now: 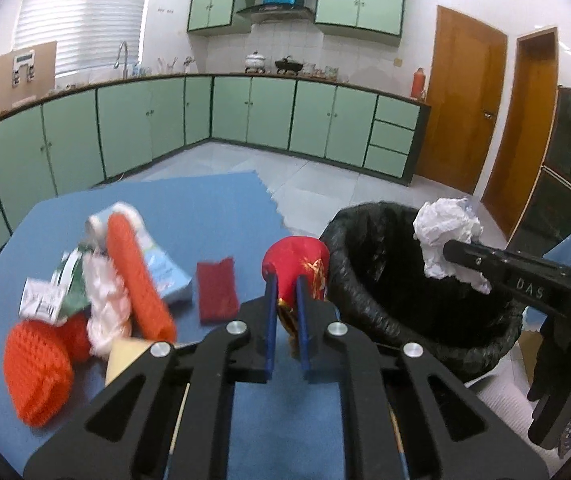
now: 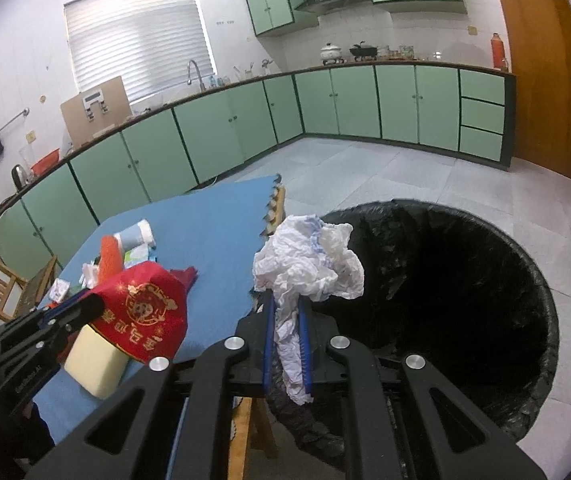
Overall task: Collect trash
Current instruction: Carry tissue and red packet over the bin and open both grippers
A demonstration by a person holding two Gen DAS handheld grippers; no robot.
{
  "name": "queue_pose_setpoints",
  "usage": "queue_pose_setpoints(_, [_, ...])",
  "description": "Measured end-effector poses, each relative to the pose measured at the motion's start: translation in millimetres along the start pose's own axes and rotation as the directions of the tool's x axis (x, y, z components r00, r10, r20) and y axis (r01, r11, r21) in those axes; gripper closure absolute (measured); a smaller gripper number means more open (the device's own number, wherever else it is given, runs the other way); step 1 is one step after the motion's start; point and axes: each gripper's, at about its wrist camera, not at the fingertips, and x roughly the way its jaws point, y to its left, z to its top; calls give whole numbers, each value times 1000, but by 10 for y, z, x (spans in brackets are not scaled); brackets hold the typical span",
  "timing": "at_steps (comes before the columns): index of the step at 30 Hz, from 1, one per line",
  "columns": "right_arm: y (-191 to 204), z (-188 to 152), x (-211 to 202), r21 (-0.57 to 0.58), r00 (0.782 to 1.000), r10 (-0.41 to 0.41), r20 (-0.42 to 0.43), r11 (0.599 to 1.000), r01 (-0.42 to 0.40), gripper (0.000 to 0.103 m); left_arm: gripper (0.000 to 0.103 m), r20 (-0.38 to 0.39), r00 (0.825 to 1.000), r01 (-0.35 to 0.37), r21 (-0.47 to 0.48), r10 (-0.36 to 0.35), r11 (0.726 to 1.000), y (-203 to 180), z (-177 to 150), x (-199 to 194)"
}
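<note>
Crumpled white paper (image 2: 309, 268) pinched between the closed jaws of the right gripper (image 2: 287, 340), held at the near rim of the black-lined bin (image 2: 541, 300), the wad bulging above the fingertips and a tail hanging down between the blue pads (image 2: 269, 344). Light, soft, springy by the look of it; likely to drop free on release, though the trailing tail may snag on the pads.

Left of the bin, over the blue table (image 1: 205, 208): red printed cloth pouch (image 1: 297, 264) clamped in the closed jaws of the left gripper (image 1: 285, 300), lifted clear of the tabletop. Limp and light by appearance, gold print on one face; best kept pinched at the gathered fabric, as now.

Further left of the bin, on the table: small red cloth square (image 1: 217, 292), orange mesh sleeve (image 1: 137, 276), pale plastic wrapper (image 1: 107, 312), orange mesh ball (image 1: 37, 372), printed packets (image 1: 45, 300), pale yellow block (image 2: 93, 364). Mostly soft, compressible scraps; a pinch across the middle of each should serve. Block apparently stiffer; grip across its narrow sides.
</note>
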Motion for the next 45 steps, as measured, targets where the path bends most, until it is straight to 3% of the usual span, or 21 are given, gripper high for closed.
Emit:
queue_pose_setpoints(8, [-317,165,-152,30,996,-65,55,998,63,92,95,80,992,93,34,-96,995,-383,418,202])
queue_pose_setpoints(15, [-768,164,-106,93,990,-139,34,986,135,92,95,42,983,176,30,-177,984,-787,537,682])
queue_pose_setpoints(19, [-979,124,-44,121,982,-191,5,974,189,68,91,-23,972,236,18,-235,972,-935,487,964])
queue_pose_setpoints(20, [-1011,114,-48,126,980,-199,4,972,197,66,86,-38,967,251,8,-251,968,-957,484,1016])
queue_pose_setpoints(24, [-1115,79,-103,160,973,-232,10,960,228,47,84,-38,967,253,25,-252,967,-966,458,1056])
queue_pose_setpoints(25, [-1123,80,-122,164,971,-240,15,958,234,39,81,-33,969,246,37,-245,969,-956,457,1049])
queue_pose_setpoints(27, [-1115,81,-152,165,967,-254,29,955,246,30,64,-20,973,230,52,-229,972,-919,445,982])
queue_pose_setpoints(28, [-1089,87,-161,163,966,-258,34,955,249,25,62,-15,975,222,55,-222,973,-899,437,945])
queue_pose_setpoints(31, [-978,104,-184,166,966,-254,45,956,243,13,44,1,984,178,64,-178,982,-782,397,786])
queue_pose_setpoints(38, [-470,127,-158,129,984,-162,73,980,152,11,37,14,999,30,64,-31,997,-269,204,328])
queue_pose_setpoints(45, [115,20,-18,75,995,-67,72,995,61,11,26,-3,991,-134,33,135,990,297,-44,-84])
